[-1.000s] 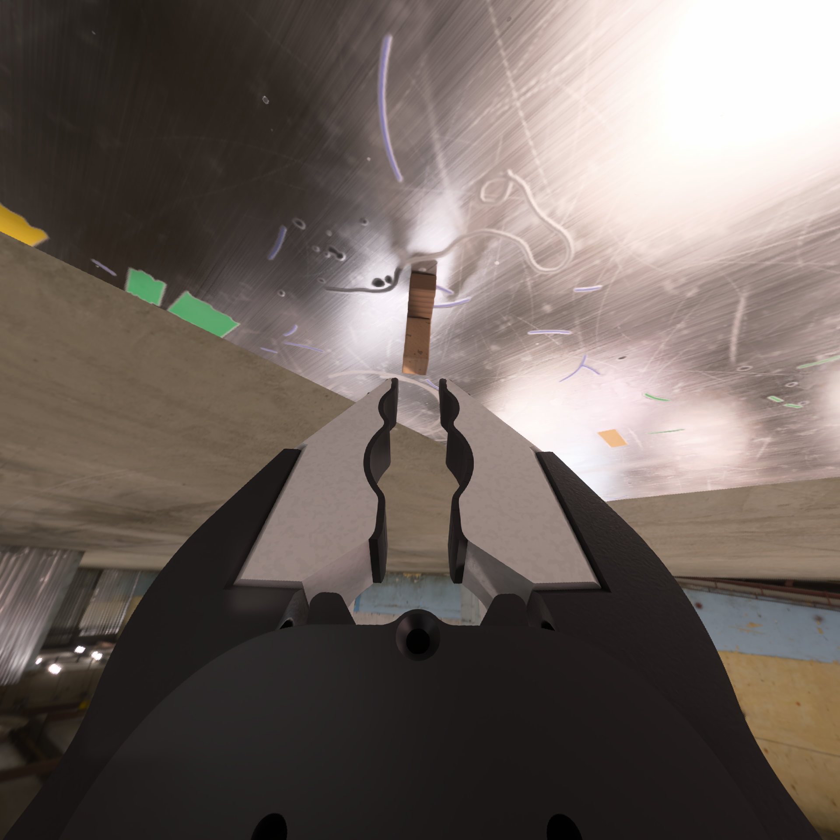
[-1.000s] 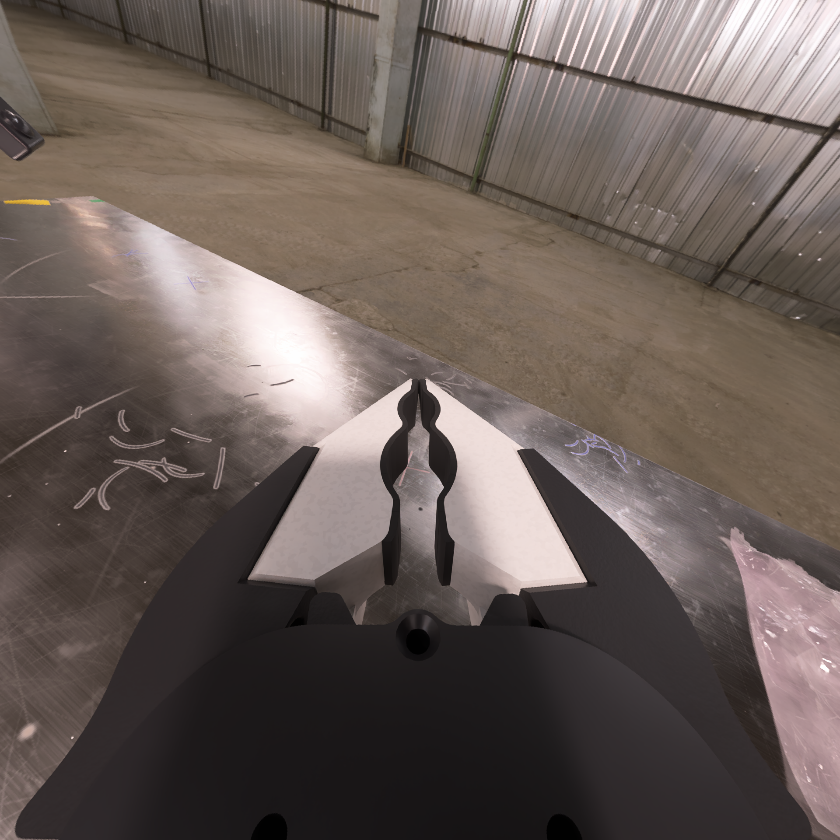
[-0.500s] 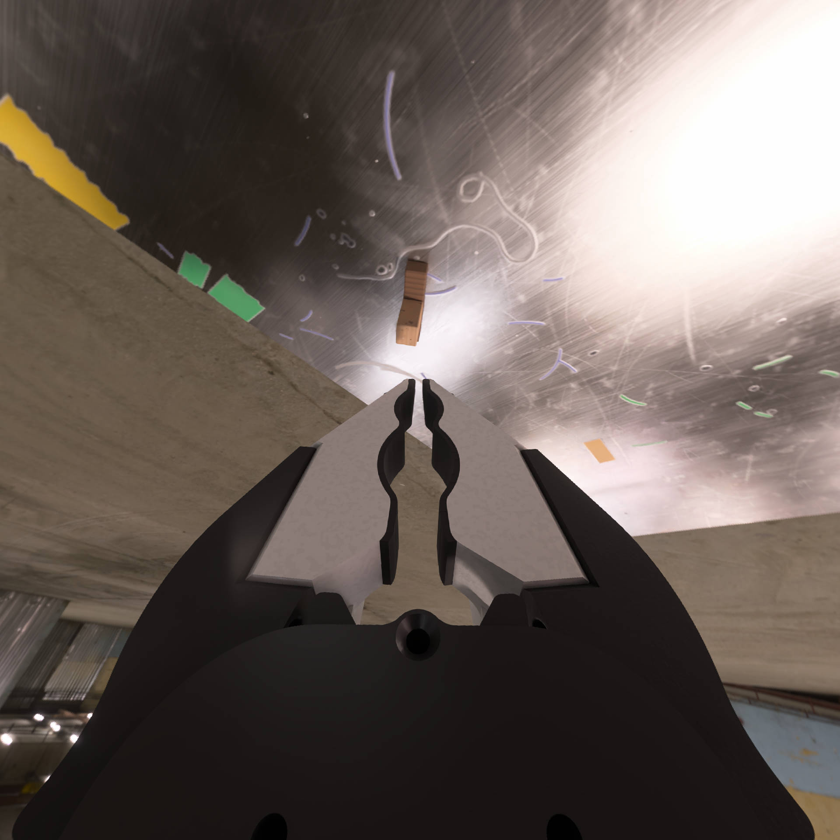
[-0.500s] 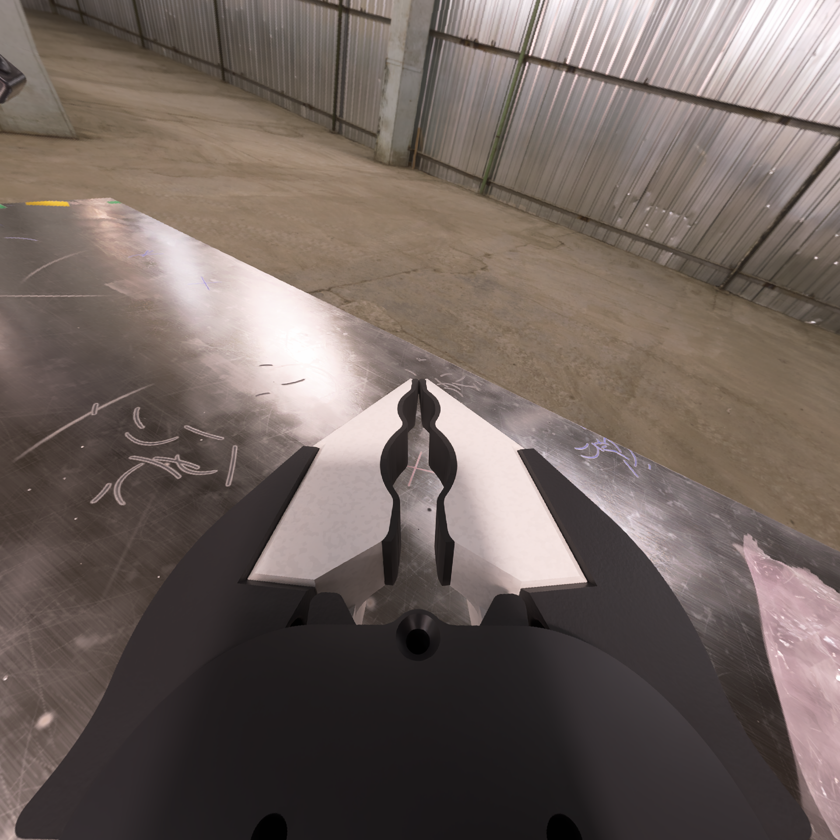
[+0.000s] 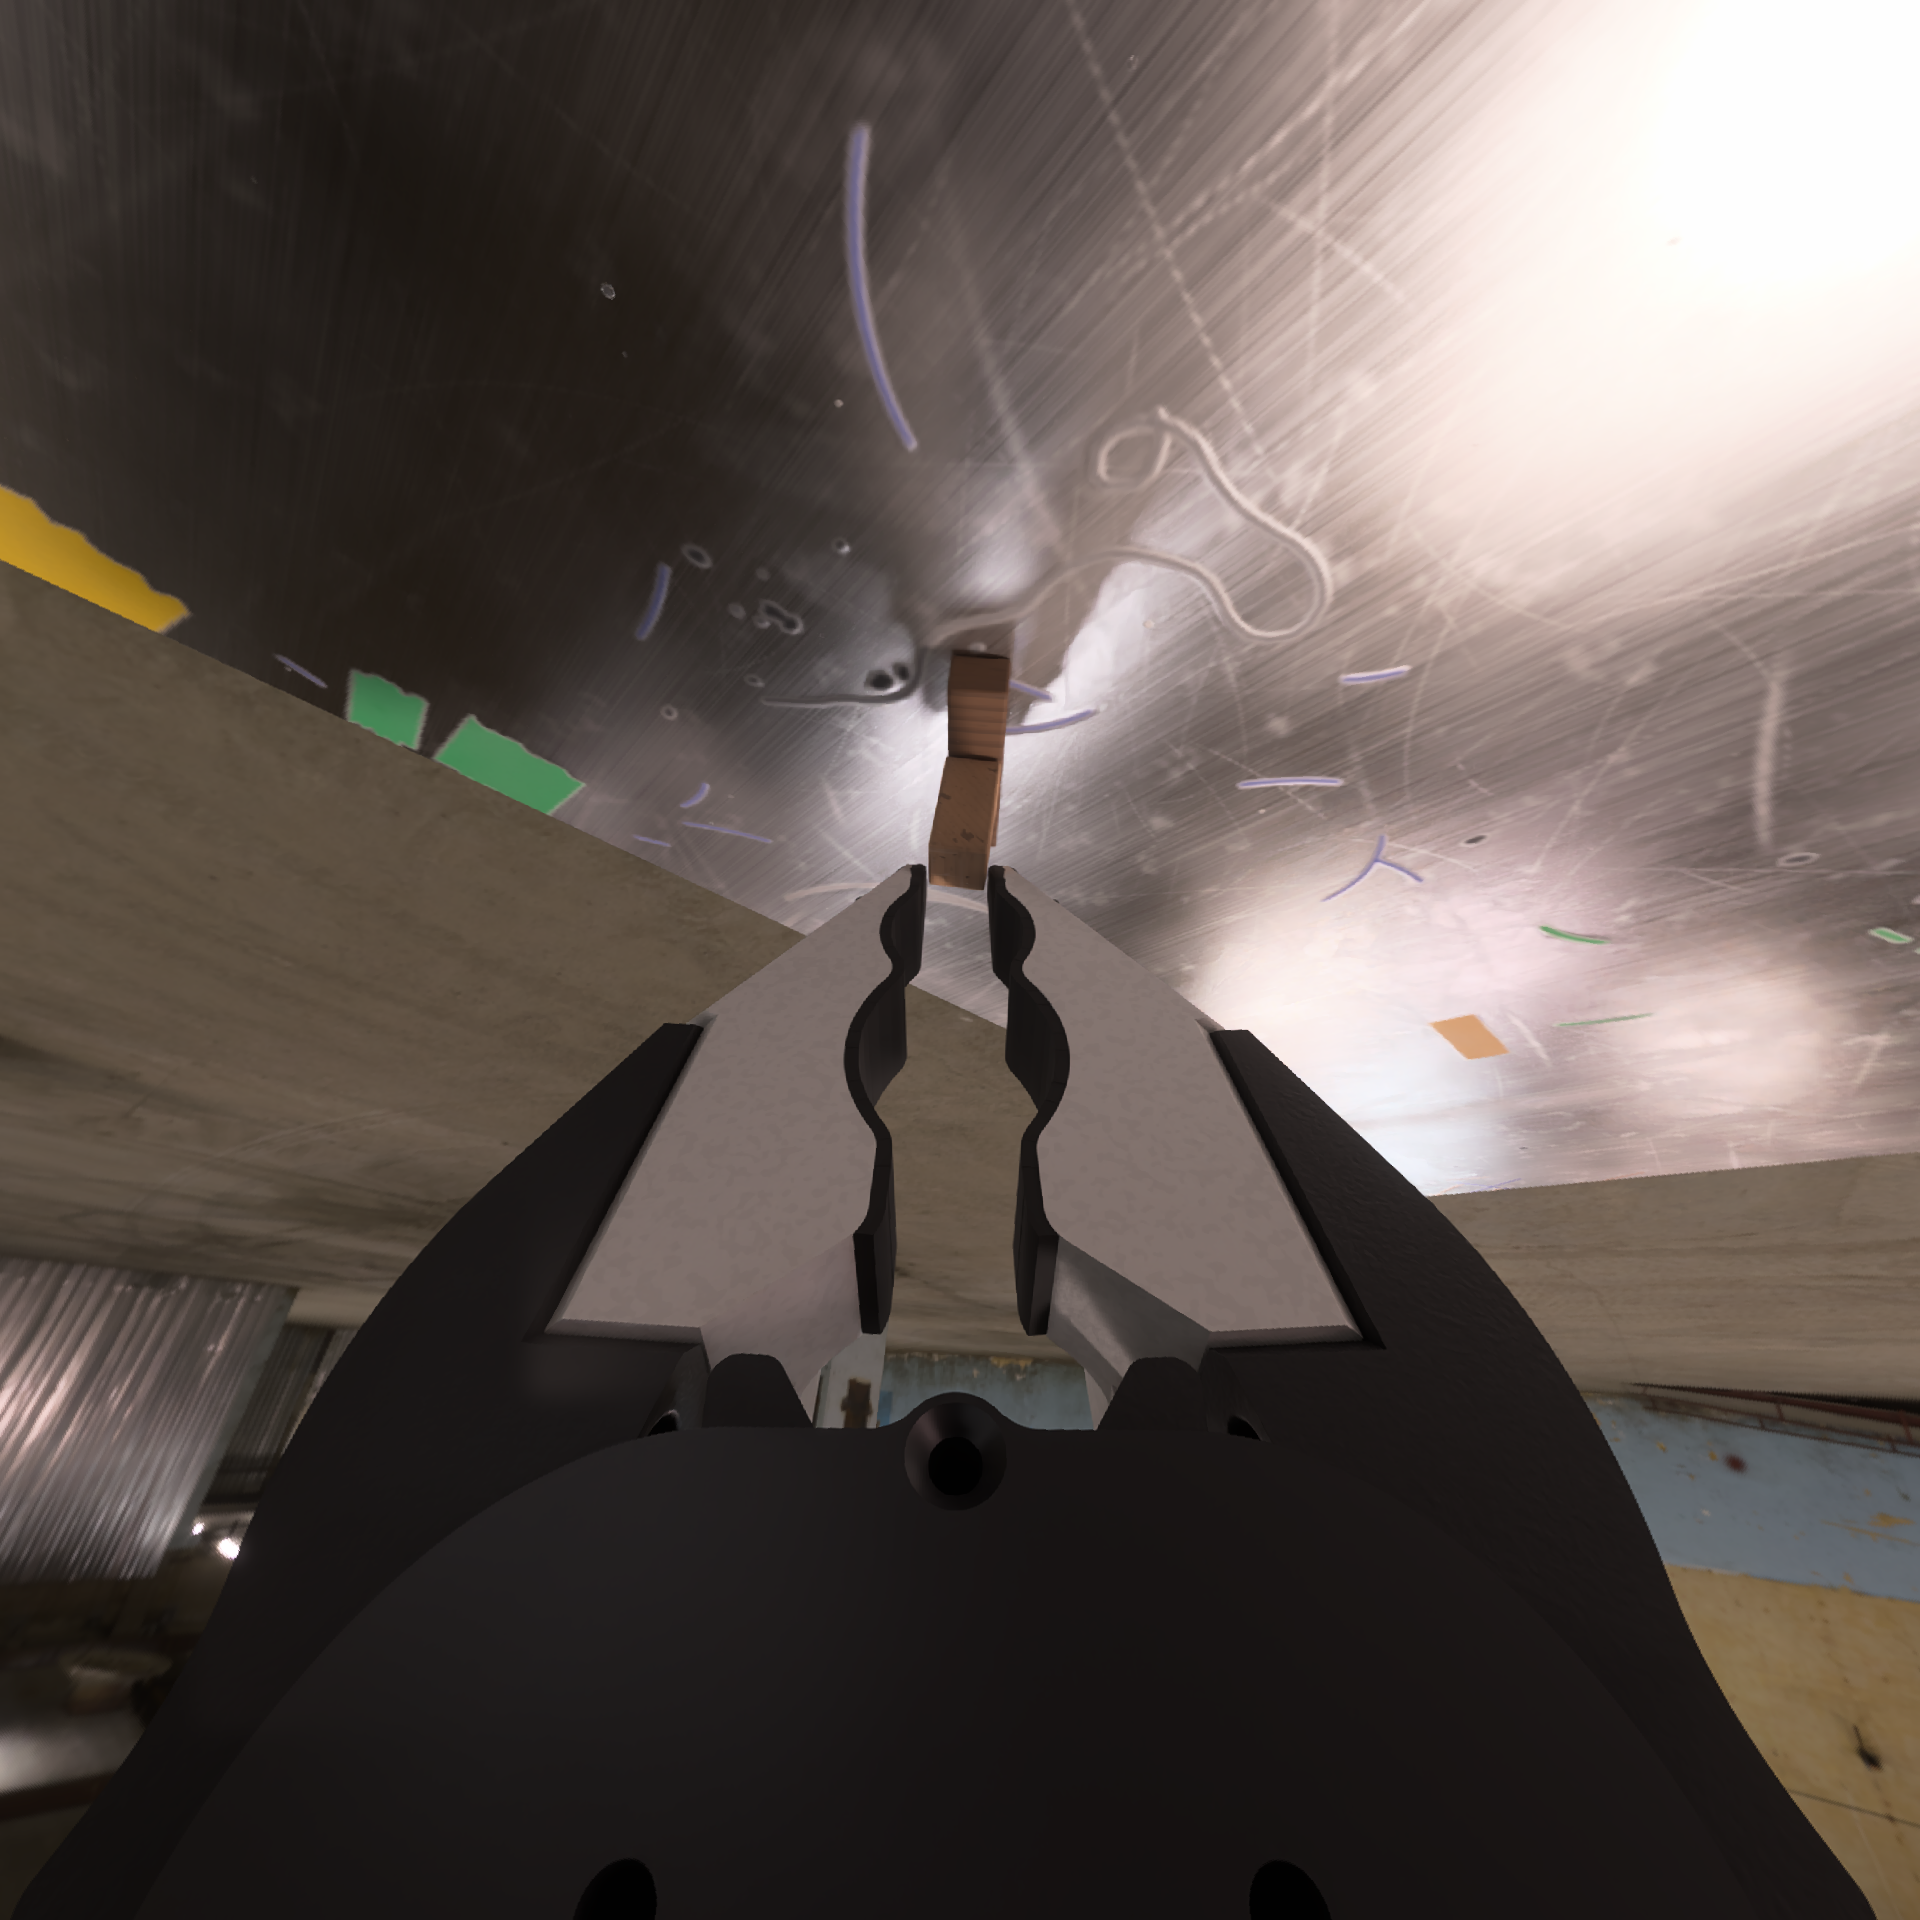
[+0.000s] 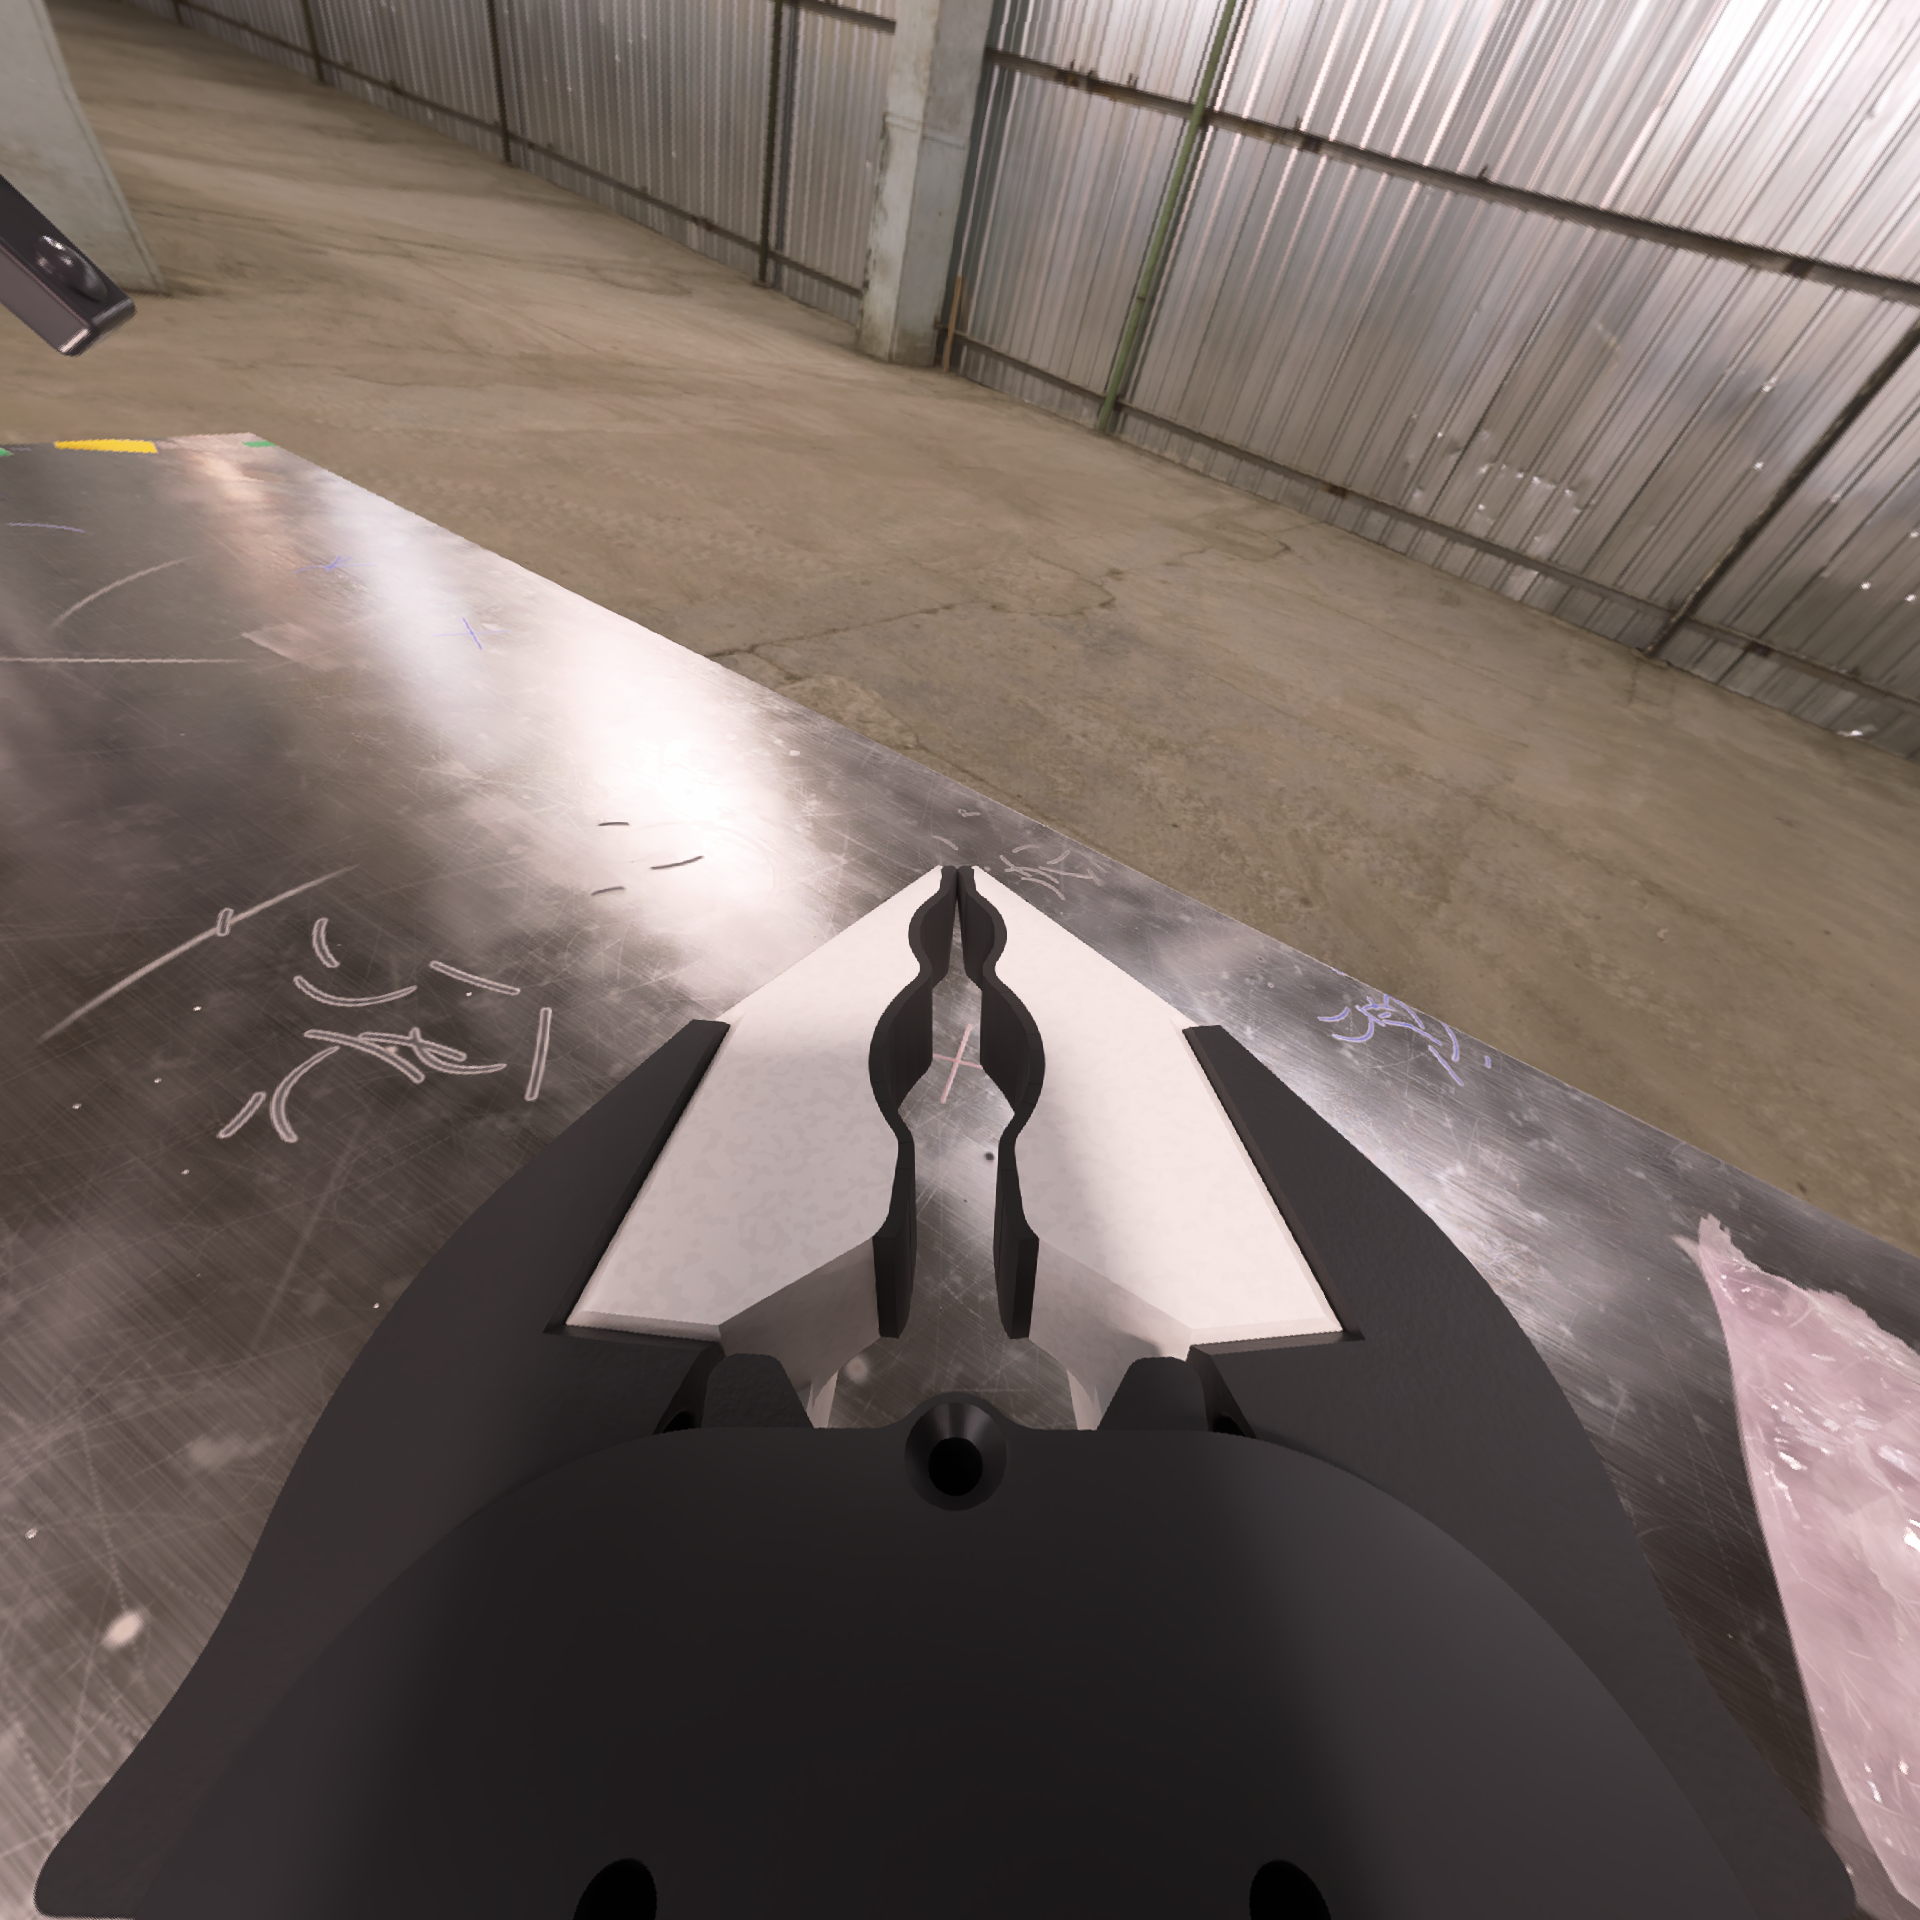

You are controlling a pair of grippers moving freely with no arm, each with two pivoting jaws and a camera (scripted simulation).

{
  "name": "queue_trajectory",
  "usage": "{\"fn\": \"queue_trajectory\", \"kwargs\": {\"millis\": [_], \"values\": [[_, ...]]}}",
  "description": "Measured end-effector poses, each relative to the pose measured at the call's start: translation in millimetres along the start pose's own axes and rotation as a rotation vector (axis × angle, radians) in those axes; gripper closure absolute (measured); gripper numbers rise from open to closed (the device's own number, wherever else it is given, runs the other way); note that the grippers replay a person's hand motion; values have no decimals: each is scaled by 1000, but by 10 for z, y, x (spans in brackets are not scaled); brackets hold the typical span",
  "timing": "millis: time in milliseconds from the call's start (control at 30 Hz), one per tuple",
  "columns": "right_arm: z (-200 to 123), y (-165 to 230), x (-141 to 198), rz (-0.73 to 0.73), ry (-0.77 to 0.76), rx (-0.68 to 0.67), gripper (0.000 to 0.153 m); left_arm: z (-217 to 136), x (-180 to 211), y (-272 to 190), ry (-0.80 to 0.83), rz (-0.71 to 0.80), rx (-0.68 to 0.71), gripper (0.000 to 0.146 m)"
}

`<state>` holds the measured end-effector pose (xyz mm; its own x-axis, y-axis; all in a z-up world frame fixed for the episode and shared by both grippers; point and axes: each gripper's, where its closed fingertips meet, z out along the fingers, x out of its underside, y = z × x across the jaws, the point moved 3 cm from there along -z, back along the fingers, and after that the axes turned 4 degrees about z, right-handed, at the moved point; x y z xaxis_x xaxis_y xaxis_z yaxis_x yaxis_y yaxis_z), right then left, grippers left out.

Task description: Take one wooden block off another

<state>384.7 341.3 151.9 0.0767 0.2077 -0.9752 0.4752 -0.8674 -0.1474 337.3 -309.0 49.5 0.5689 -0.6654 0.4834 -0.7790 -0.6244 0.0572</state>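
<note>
Two small wooden blocks stand stacked on the scratched metal table (image 5: 1351, 520), which fills the top of the inverted left wrist view. The lower block (image 5: 979, 698) rests on the table and the upper block (image 5: 963, 831) points toward the camera. My left gripper (image 5: 956, 881) is partly open, its tips flanking the near end of the upper block with a thin gap on each side. My right gripper (image 6: 956, 875) is shut and empty, over the table (image 6: 312, 779) near its far edge. No blocks show in the right wrist view.
Green (image 5: 506, 764), yellow (image 5: 73, 566) and orange (image 5: 1467, 1036) tape patches lie on the table. A pink plastic sheet (image 6: 1818, 1507) lies at the right. Part of the left gripper (image 6: 57, 275) shows at the upper left. Concrete floor and corrugated metal walls lie beyond the table.
My left gripper moved in on the stack and its jaws widened from nearly shut, now flanking the upper block's end. The right gripper stayed shut and barely shifted.
</note>
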Motion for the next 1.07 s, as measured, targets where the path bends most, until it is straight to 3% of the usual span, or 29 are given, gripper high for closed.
{"fn": "queue_trajectory", "kwargs": {"millis": [167,333,467,567,633,767,900,1067], "values": [[-6,11,-2,5,-5,-12,153,-301,36,-138,-147,-7,35,137],[-38,134,-112,-2,-49,-59,153,-1167,-261,-700,-703,36,73,137],[-82,513,-298,-57,-141,-215,151,-1864,-670,-1691,-1119,208,291,137],[-144,980,-404,-157,-166,-439,137,-2190,-984,-2481,-1281,364,571,137],[-202,1248,-458,-275,-181,-543,125,-2316,-1185,-2916,-1309,466,755,137],[-290,1527,-502,-529,-173,-658,118,-2450,-1525,-3488,-1259,599,1057,137],[-350,1585,-384,-724,-75,-755,118,-2475,-1724,-3812,-1181,721,1165,137],[-402,1621,-285,-823,-23,-834,123,-2426,-1858,-4012,-1095,795,1219,137]]}}
